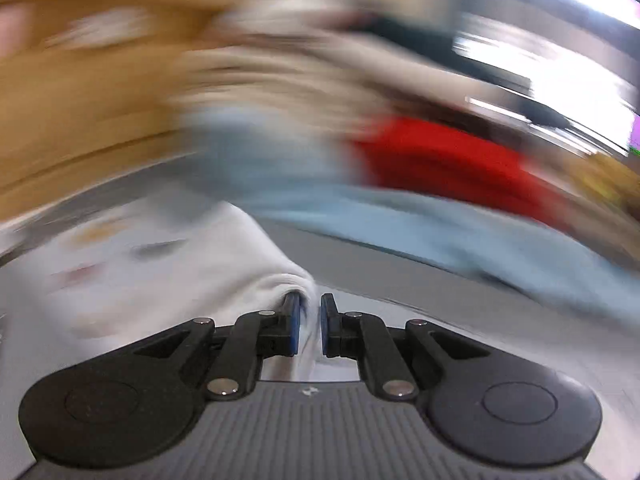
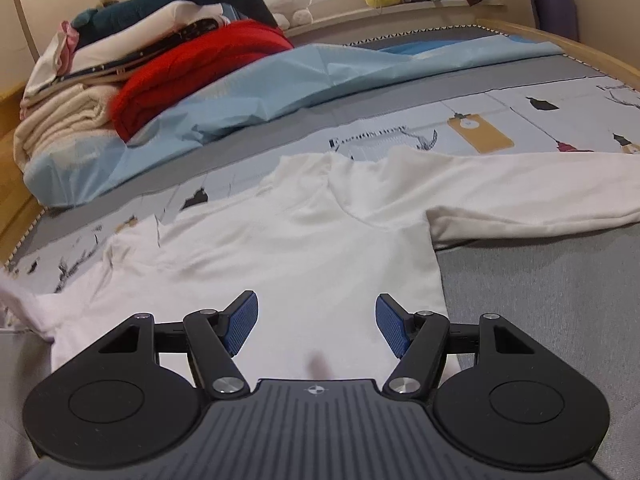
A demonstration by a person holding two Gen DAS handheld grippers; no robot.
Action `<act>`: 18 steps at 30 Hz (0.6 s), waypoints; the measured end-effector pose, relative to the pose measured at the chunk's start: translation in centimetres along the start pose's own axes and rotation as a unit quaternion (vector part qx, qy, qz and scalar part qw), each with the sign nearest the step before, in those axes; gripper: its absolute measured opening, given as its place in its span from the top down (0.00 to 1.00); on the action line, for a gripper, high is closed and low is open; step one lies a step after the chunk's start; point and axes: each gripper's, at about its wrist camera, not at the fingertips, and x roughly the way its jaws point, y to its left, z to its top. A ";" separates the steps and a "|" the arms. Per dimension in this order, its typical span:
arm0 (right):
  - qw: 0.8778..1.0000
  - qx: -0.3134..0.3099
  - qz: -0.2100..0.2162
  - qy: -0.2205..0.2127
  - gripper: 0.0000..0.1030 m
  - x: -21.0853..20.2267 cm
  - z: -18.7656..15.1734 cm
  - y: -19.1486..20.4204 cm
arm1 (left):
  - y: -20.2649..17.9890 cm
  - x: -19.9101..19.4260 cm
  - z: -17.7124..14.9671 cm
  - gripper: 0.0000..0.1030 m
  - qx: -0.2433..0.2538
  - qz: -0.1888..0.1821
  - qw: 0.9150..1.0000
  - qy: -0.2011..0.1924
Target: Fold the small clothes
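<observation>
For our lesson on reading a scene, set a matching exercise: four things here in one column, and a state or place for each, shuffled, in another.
Column one:
1. left tool
2. right tool
3. white top
4. red blanket

Column two:
A. folded on the pile
B. open above cloth
C. spread flat on the bed
D. shut on white fabric

Pairs: 1-D, 2-B, 3-C, 4-A

My left gripper is clamped almost fully together, its blue pads pinching white cloth. My right gripper tilts downward toward twelve o'clock, jaws spread wide, gripping nothing.
</observation>
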 end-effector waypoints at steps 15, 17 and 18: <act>0.994 0.103 0.040 0.005 0.35 -1.4 2.7 -3.7 | -6.1 -3.4 -13.2 0.22 0.243 -0.019 0.948 0.205; 0.990 0.128 0.063 0.009 0.35 -1.3 2.9 -3.9 | -2.6 -3.8 -11.7 0.17 0.207 0.041 0.959 0.191; 0.987 0.139 0.076 0.013 0.35 -1.1 3.0 -3.9 | -1.3 -3.7 -11.0 0.17 0.189 0.063 0.962 0.184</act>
